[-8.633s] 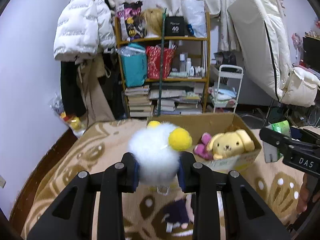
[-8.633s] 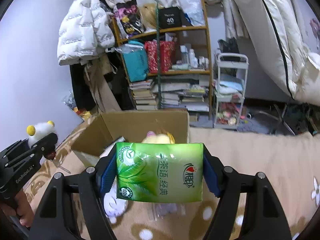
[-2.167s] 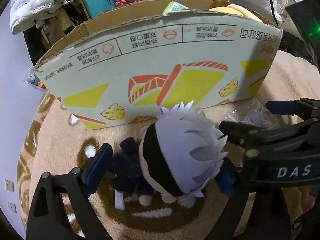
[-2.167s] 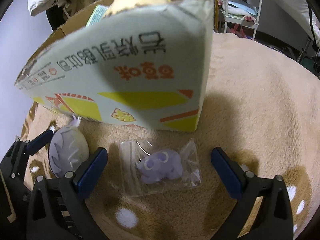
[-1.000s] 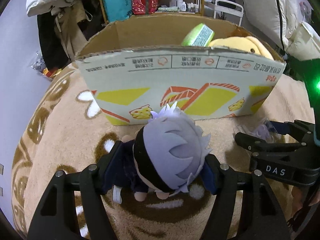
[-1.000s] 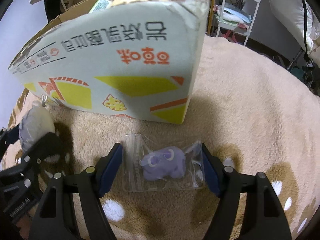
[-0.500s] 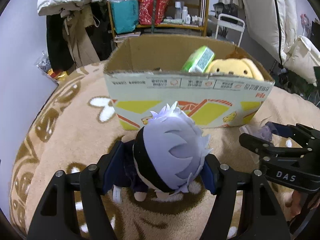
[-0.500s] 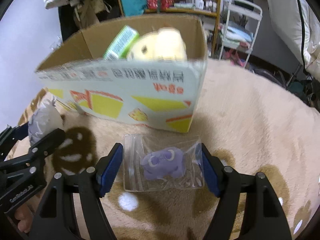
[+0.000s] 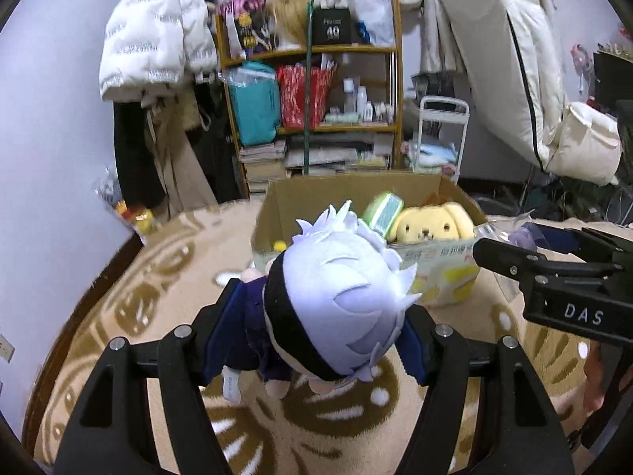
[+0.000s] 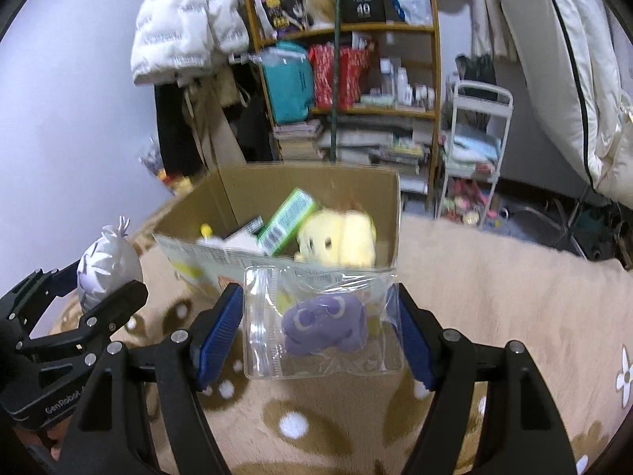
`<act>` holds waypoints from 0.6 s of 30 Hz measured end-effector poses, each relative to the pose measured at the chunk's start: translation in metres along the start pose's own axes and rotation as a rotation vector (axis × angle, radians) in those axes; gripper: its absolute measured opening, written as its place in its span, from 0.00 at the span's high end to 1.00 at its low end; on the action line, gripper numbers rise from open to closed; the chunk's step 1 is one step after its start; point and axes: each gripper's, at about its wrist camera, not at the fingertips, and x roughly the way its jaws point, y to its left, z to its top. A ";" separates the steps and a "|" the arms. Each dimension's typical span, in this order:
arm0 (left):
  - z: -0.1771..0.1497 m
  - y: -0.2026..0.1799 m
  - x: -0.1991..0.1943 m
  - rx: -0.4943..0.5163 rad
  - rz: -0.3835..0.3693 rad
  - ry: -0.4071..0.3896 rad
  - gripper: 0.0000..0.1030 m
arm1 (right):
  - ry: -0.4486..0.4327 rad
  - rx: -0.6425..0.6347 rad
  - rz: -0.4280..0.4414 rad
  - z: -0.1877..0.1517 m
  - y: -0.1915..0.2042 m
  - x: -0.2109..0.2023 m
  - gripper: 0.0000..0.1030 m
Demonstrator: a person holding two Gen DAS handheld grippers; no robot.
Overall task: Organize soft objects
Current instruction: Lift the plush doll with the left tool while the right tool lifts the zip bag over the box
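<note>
Left claw: left gripper [image 9: 316,340] clenched on the white-haired plush doll [image 9: 336,304], its blue pads pressing the doll's dark body and the side of its head; doll clear of the blanket, hanging between the fingers
Right claw: right gripper [image 10: 320,328] clamped on the clear zip bag [image 10: 320,320] with a small purple plush [image 10: 324,326] inside; bag pinched at both side edges, held off the blanket
Box: cardboard box [image 10: 308,186] open just ahead of both claws and lower than them; yellow dog plush [image 9: 431,225] and green tissue pack [image 10: 287,221] already inside, along with a white fluffy toy with a yellow knob [image 10: 205,233] that only peeps above the near wall
Progress: well along by my reading; at least three soft things boxed, two more in the claws and not yet over the opening; carrying forward and letting go is what remains; no other loose soft item shows on the blanket
Surface: beige fleece blanket [image 10: 514,316] with brown swirls and white flower marks, under claws and box alike
Room: cluttered bedroom beyond the box; wooden shelf [image 9: 316,91] of bags, bottles and stacked books; white puffer jacket [image 9: 154,39] hanging up left of it; small white cart [image 10: 474,138] to the right; upended mattress [image 9: 514,59] leaning far right
</note>
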 end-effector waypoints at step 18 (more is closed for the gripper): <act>0.046 0.018 -0.015 -0.009 0.005 -0.178 0.33 | -0.196 -0.065 0.027 0.051 0.005 -0.022 0.24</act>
